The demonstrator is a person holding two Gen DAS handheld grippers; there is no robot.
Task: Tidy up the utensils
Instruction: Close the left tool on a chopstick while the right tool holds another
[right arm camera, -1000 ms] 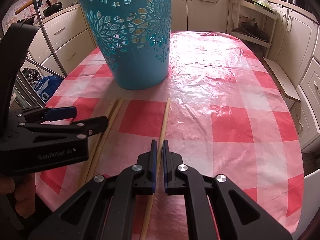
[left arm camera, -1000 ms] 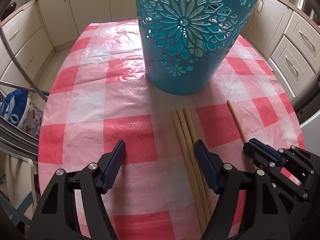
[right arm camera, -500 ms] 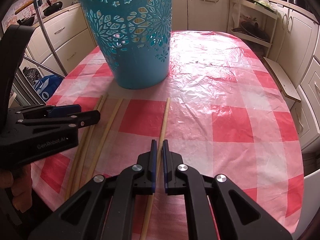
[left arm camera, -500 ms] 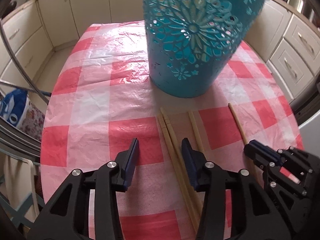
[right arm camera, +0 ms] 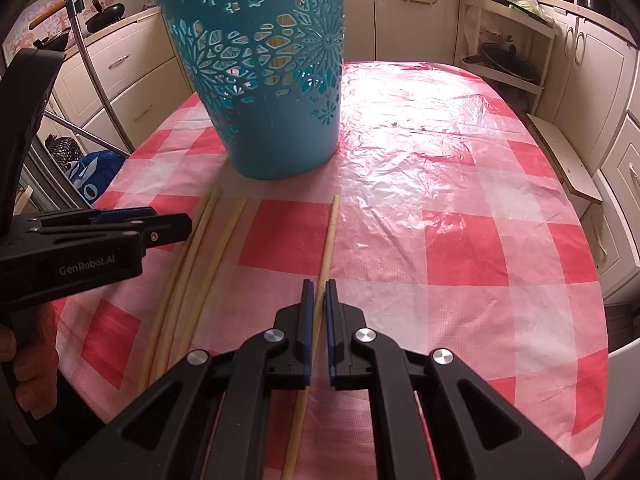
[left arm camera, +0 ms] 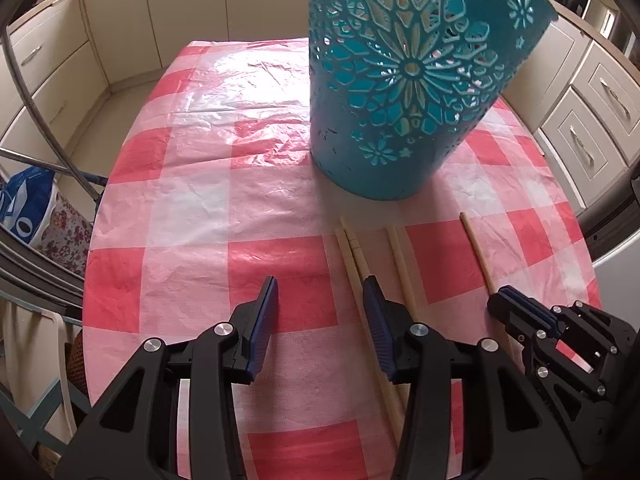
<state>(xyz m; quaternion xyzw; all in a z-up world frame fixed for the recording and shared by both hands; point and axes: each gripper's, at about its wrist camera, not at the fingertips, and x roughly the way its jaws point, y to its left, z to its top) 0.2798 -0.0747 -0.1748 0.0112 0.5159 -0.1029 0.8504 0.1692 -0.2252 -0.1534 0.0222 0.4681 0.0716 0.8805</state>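
A teal cut-out basket (left arm camera: pixel 400 100) (right arm camera: pixel 272 100) stands on the red-and-white checked tablecloth (left arm camera: pixel 192 216). In front of it lie three wooden chopsticks: a touching pair (left arm camera: pixel 350 246) (right arm camera: pixel 202 232) and a third (left arm camera: pixel 398 256) (right arm camera: pixel 228 236) slightly apart. My left gripper (left arm camera: pixel 320 280) (right arm camera: pixel 172 226) is open with only cloth between its fingers; the pair runs under its right finger. A fourth chopstick (left arm camera: pixel 476 248) (right arm camera: pixel 330 232) lies further right, and my right gripper (right arm camera: pixel 319 284) (left arm camera: pixel 508 300) is shut on it near its middle, low over the table.
Cream kitchen cabinets (left arm camera: pixel 592 120) ring the oval table. A metal chair frame (left arm camera: pixel 48 132) and a blue bag (left arm camera: pixel 24 208) sit off the left edge, a low shelf (right arm camera: pixel 560 152) off the right. A person's hand (right arm camera: pixel 20 360) holds the left gripper.
My left gripper's jaws narrowed and it shifted left. Two of the three bunched chopsticks slid left, away from the third. The right gripper stayed still.
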